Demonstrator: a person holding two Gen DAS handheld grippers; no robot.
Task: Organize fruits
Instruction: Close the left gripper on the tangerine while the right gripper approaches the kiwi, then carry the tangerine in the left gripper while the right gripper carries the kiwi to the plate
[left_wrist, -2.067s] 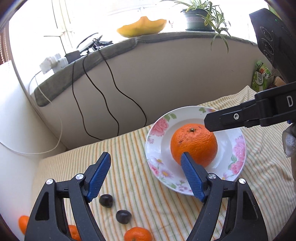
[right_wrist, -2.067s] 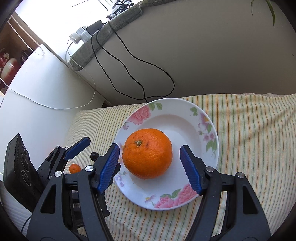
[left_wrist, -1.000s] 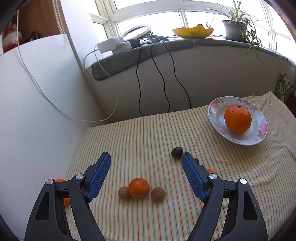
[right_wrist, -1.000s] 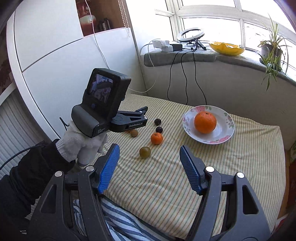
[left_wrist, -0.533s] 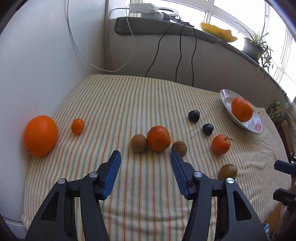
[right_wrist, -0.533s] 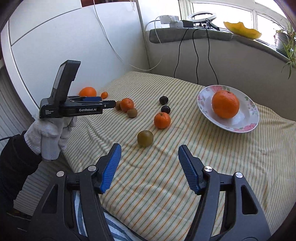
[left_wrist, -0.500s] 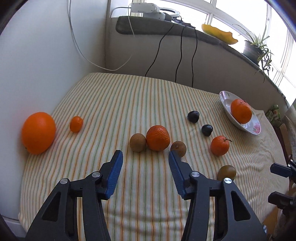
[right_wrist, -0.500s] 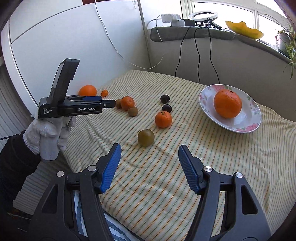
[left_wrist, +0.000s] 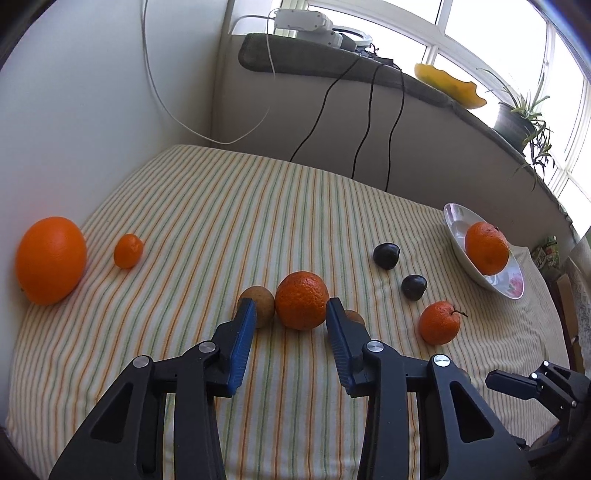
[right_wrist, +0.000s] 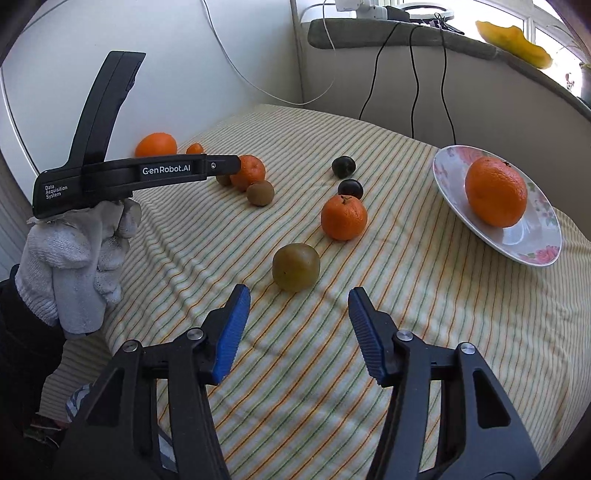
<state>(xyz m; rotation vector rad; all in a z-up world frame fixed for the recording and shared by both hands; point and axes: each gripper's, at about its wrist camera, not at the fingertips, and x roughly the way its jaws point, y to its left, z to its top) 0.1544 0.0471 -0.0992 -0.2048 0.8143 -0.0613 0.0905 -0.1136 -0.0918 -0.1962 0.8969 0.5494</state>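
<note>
Now, sweeping left to right across the striped surface (left_wrist: 207, 206): a big orange (left_wrist: 50, 259) sits at the far left edge against the white wall, with a tiny mandarin (left_wrist: 127, 250) just beside it. Further along, my left tool (left_wrist: 290, 321) hangs low over the middle cluster, its jaws narrow and closing. A bumpy tangerine (left_wrist: 301, 300) sits just beyond the blue pads (left_wrist: 242, 343), lined up with the gap, and the pads are not pressing on it. A brown kiwi (left_wrist: 258, 301) flanks it on the left and a second kiwi (left_wrist: 354, 316) peeks out behind the right pad. From the right wrist view, my gloved left hand (right_wrist: 75, 262) grips that tool's handle.

Moving on, two dark plums (left_wrist: 386, 255) lie near each other, and a stemmed mandarin (left_wrist: 439, 322) rests just in front of them. A greenish-brown fruit (right_wrist: 296, 266) lies nearer still, and my right tool (right_wrist: 298, 306) hovers just short of it, jaws at a middling width and closing, with only cloth between them.

Far right, the floral plate (right_wrist: 532, 247) carries one large orange (right_wrist: 495, 196). Black cables (left_wrist: 369, 122) hang down the wall behind.
</note>
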